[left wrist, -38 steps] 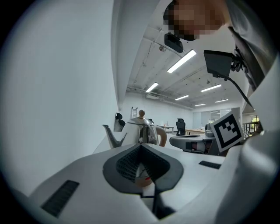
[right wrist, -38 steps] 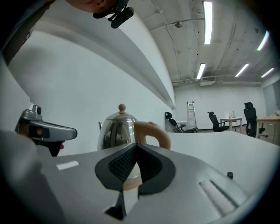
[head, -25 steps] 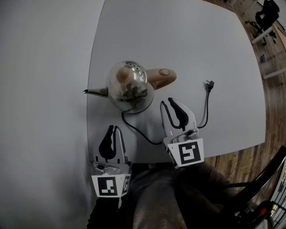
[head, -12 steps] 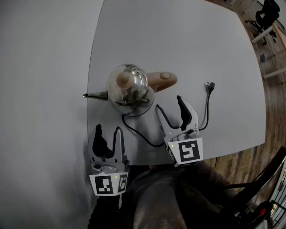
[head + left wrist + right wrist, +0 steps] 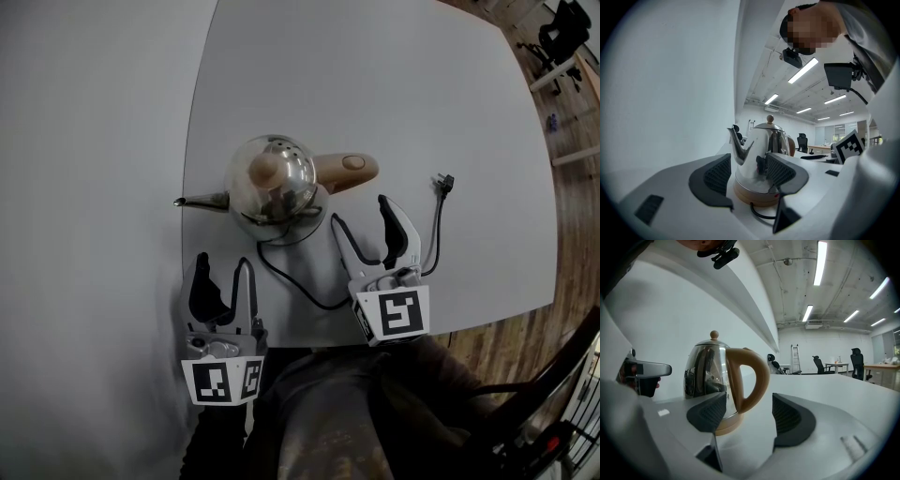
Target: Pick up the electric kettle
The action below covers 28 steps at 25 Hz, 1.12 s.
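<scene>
both grippers are held low by the near edge of the white table (image 5: 375, 84), pointing about level. the left gripper (image 5: 222, 267) and right gripper (image 5: 361, 214) have jaws that have just been opening and stand wide apart, gripping nothing. the electric kettle (image 5: 272, 183) stands upright just ahead, untouched, its tan handle (image 5: 342, 171) nearest the right gripper.

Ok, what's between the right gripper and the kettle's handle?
Bare table, per the head view; the right gripper's jaws have just been opening, empty, short of the handle.
</scene>
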{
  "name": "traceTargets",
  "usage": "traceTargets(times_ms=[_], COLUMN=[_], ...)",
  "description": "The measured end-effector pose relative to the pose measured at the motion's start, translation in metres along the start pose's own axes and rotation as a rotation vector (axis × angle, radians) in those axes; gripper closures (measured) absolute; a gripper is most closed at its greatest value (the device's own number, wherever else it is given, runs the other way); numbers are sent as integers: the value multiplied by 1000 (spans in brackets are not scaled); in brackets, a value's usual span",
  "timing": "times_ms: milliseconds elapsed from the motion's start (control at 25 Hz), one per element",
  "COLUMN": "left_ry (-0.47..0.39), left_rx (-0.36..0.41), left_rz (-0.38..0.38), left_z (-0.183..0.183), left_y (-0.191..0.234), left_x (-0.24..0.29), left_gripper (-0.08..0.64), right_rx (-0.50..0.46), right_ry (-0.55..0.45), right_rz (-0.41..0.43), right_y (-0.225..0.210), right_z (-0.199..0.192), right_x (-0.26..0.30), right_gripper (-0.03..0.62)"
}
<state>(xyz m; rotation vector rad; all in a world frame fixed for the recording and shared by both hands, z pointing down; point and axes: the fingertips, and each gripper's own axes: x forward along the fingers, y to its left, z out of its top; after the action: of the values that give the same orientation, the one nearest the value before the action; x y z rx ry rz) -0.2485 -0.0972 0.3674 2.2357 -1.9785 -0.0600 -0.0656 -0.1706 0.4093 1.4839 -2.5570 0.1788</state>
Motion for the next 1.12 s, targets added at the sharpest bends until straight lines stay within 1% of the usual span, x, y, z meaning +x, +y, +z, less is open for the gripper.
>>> traceTargets(times_ms=[160,440,920,1120], left_ry=[-5,-32,-23,-26], left_rx=[13,2,-8,-19], left_rz=[-16,-23,-1,8], left_z=[1,4,-3,-3], left_y=[-2,0,15,21], left_x=[2,7,19,22], left_gripper=[334,334,334,334], right_rx=[10,5,-1,-4], right_ry=[-3,10,25,28], right_rz=[5,3,-3,-24], right_y=[-1,-4,-7,-14], right_z=[0,-3,-8,-7], right_x=[1,7,21,25], right_gripper=[311,304,304,304])
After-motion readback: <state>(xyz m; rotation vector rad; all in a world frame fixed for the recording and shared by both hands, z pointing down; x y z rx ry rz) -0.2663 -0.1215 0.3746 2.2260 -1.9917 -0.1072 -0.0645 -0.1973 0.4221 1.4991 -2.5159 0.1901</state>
